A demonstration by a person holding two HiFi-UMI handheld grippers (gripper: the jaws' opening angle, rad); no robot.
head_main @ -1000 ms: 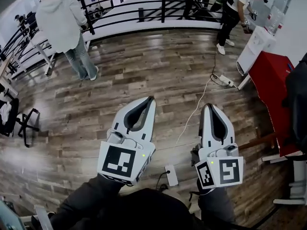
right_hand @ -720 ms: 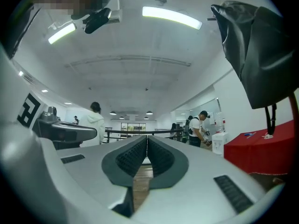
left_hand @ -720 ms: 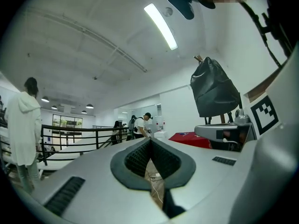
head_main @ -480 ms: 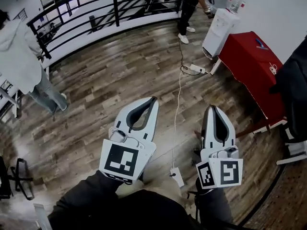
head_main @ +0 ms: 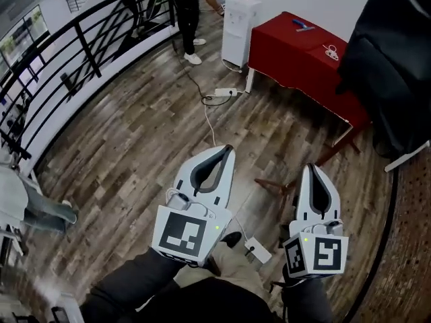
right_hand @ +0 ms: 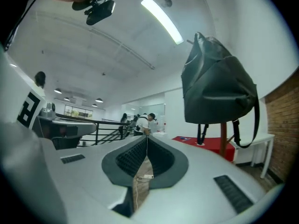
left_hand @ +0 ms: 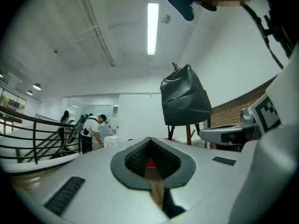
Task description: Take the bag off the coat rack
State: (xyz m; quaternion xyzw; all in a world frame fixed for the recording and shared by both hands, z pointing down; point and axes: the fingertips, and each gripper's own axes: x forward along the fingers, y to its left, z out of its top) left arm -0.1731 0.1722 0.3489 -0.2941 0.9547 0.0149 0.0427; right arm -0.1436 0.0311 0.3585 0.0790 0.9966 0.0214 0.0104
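Observation:
A black bag (head_main: pixel 397 59) hangs on a wooden coat rack at the top right of the head view; the rack's wooden feet (head_main: pixel 276 187) rest on the floor between my grippers. My left gripper (head_main: pixel 225 150) and right gripper (head_main: pixel 312 169) are held low in front of me, both shut with nothing in them, well short of the bag. In the left gripper view the bag (left_hand: pixel 185 97) hangs ahead and slightly right on the rack's pole (left_hand: pixel 188 133). It looms larger in the right gripper view, where the bag (right_hand: pixel 217 85) hangs up and to the right with its straps dangling.
A red-covered table (head_main: pixel 303 52) stands beside the rack, with a white water dispenser (head_main: pixel 240 20) behind it. A power strip (head_main: pixel 225 91) and its cable lie on the wooden floor. A black railing (head_main: pixel 81 52) runs along the left. A person (head_main: pixel 187 5) stands far back.
The view has swung right: the red table and the black bag have moved from the right edge toward the upper middle. Both grippers stay shut in front of me.

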